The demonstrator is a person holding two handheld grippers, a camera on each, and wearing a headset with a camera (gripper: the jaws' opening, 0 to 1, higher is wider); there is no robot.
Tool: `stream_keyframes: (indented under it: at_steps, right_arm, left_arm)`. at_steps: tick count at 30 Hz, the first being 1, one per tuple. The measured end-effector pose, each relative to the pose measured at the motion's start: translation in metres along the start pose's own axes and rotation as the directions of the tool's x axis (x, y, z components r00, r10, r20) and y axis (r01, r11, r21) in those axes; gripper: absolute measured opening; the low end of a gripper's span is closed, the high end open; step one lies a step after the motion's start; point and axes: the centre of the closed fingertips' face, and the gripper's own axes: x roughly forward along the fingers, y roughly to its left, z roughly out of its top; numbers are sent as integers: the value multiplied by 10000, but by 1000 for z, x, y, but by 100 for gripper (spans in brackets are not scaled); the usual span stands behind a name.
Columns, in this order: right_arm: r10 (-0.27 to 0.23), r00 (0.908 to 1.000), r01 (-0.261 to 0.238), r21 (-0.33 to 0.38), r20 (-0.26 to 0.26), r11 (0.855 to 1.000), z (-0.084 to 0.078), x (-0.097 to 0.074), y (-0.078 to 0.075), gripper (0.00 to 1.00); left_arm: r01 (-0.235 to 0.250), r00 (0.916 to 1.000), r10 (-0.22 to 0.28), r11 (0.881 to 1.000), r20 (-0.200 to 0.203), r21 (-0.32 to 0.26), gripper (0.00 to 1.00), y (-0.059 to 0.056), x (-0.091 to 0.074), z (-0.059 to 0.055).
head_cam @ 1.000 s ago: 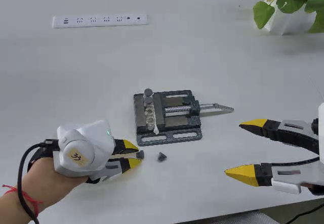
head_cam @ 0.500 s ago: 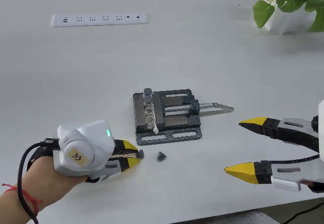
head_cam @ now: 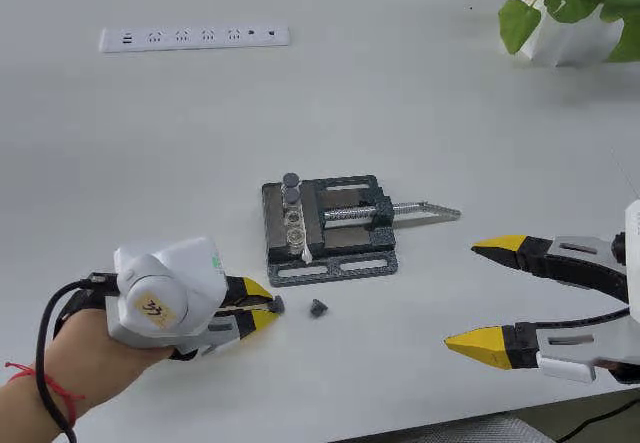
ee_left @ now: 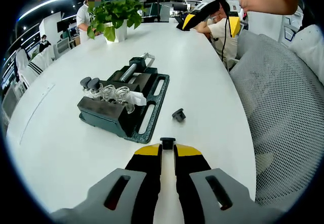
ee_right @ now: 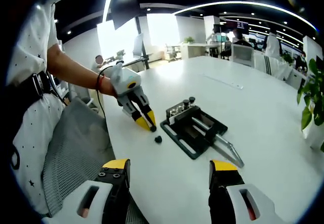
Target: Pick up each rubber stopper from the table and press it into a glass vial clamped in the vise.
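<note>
**Figure.** The left tongs (head_cam: pixel 268 311) sit low at the desk (head_cam: pixel 150 163), their jaws closed almost to touching on a small dark rubber stopper (ee_left: pixel 167 143). It is pinched at the very tips, so that the plug projects forward and can meet a vial mouth without the jaws fouling the glass. We cannot tell whether it has left the surface. A second stopper (head_cam: pixel 319 309) rests on the desk just beside these tips, between them and the vise (head_cam: pixel 345 263), and apart from both.

The vise stands mid-desk with a row of vials (ee_left: pixel 115 92) upright in its clamp, which frees both hands from steadying the glass. In the left gripper view, the two vials at one end of the row carry dark caps, and the others look open. We judge the task partly done, with the present step being the carry of the pinched stopper to an open vial.

The right tongs (head_cam: pixel 462 295) hover well apart to the right of the vise, jaws spread wide and holding nothing, presumably out of the path. The next move calls for alignment above an open mouth, then a straight downward press. A tilted plug could slip from the pinch or skid off the rim.
</note>
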Motion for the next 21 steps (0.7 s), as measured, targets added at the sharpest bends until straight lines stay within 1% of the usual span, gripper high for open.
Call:
stream_keyframes:
  at_steps: [2,12,14,21]
  right_arm:
    - [20,10000,-20,12,-62,10000,-1,0,0,60]
    - [-39,10000,39,-31,-10,10000,0,-1,-1,60]
    - [-31,10000,31,-51,-20,10000,1,0,-1,60]
    - [39,10000,-39,-90,26,10000,2,2,-1,60]
  left_arm:
    - [-22,10000,22,10000,-10,19,6,1,0,0]
    - [21,10000,-21,10000,-47,8,5,0,1,0]
    - [10,10000,-9,10000,-79,79,5,0,0,0]
    - [31,10000,-31,10000,-43,-10,4,0,-1,-1]
